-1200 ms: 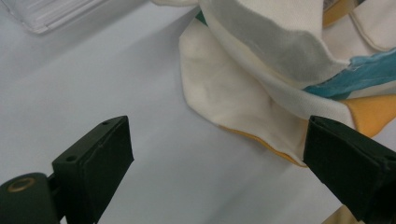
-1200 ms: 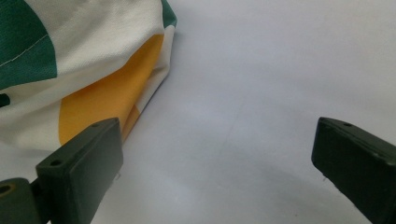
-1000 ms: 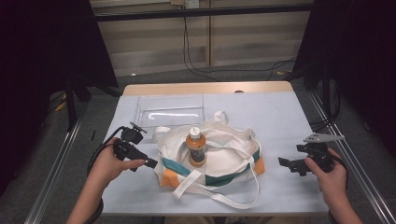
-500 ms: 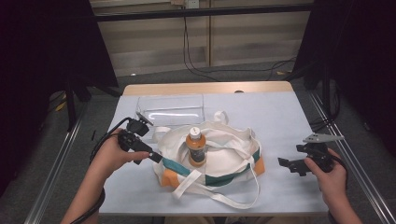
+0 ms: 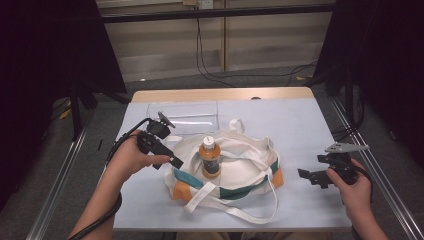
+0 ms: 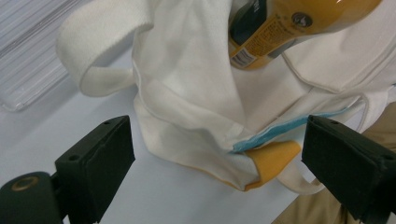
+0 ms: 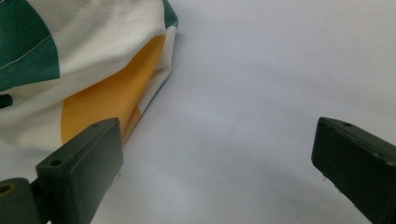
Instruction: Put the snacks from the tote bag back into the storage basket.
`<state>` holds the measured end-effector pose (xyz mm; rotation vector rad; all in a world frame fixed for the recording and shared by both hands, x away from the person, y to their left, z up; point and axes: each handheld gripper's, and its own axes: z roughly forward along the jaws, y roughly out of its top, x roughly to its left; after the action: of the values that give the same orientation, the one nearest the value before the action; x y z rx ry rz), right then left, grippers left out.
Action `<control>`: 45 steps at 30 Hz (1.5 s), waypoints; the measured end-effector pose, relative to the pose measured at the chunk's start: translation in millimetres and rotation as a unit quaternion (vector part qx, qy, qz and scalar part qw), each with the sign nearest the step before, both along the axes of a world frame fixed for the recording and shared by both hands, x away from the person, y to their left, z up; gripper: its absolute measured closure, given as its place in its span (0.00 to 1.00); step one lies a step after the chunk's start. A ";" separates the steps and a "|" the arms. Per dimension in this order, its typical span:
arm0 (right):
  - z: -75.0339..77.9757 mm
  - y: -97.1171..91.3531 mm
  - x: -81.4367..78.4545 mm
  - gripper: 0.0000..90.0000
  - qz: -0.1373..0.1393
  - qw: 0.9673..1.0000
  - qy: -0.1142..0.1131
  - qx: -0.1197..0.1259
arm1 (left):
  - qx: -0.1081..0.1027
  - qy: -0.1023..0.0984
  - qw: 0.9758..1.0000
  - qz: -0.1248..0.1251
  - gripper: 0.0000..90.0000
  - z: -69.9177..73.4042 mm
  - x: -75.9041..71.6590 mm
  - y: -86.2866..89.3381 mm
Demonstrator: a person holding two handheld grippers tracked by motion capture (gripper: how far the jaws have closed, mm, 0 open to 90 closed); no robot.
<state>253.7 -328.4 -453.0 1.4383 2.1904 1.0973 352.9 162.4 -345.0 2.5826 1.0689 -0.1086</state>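
Right gripper (image 5: pixel 306 176) is held low near the front right table (image 5: pixel 310 130) edge, jaws wide, nothing gripped, aimed at the tote bag (image 5: pixel 235 165). Left gripper (image 5: pixel 172 161) is raised at the bag's left rim, jaws wide and empty, just narrowed slightly. Orange bottle (image 5: pixel 210 157) stands upright inside the bag. A clear tray (image 5: pixel 185 114) lies behind.

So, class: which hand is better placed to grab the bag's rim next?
Probably left: its claw sits open at the bag rim beside the bottle; the right claw is off the bag.
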 end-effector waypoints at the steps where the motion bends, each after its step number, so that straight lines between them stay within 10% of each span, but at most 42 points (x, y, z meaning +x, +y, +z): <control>1: 0.0 -0.1 0.0 0.02 0.000 1.000 0.000 0.000 | 0.003 0.000 1.000 -0.008 0.10 0.4 1.4 -1.9; 45: 0.9 1.9 0.4 0.02 0.004 1.000 -0.001 0.001 | 0.010 0.011 0.998 -0.061 0.12 -3.3 9.0 -58.9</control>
<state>254.1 -326.6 -452.1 1.4300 2.1948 1.1031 361.9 103.5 -348.3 2.6692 0.9247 -0.1579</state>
